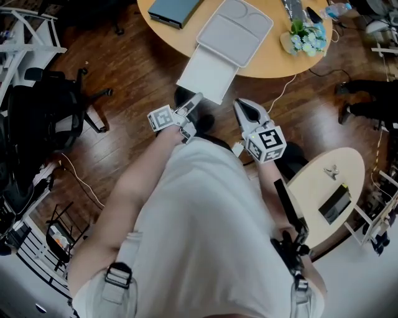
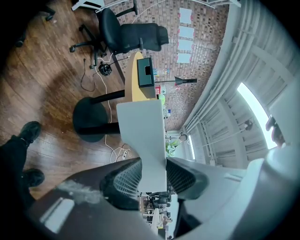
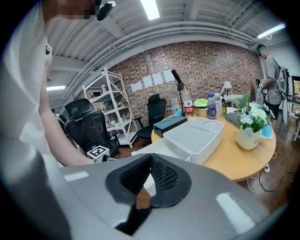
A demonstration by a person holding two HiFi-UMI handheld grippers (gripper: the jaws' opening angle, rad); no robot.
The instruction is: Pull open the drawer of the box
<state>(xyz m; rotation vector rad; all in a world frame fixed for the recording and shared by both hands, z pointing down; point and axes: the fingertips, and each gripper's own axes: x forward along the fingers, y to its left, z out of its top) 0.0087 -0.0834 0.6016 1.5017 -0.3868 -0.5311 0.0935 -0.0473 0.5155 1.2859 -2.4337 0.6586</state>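
Note:
A white box (image 1: 235, 30) lies on the round wooden table (image 1: 273, 62). Its drawer (image 1: 208, 71) stands pulled out past the table's edge. My left gripper (image 1: 194, 102) is at the drawer's front edge. In the left gripper view the drawer's white front panel (image 2: 140, 126) fills the gap between the two pads, and the left gripper (image 2: 153, 176) is shut on it. My right gripper (image 1: 241, 107) hangs to the right of the drawer, apart from it. In the right gripper view the right gripper (image 3: 150, 159) has its pads meeting at the tips with nothing between them, and the box (image 3: 194, 136) and drawer (image 3: 161, 149) lie ahead.
A dark teal case (image 1: 174, 9) and a flower vase (image 1: 305, 38) stand on the round table. A black office chair (image 1: 43, 118) is at the left. A small oval table (image 1: 329, 192) with a black item is at the right. Cables run over the wooden floor.

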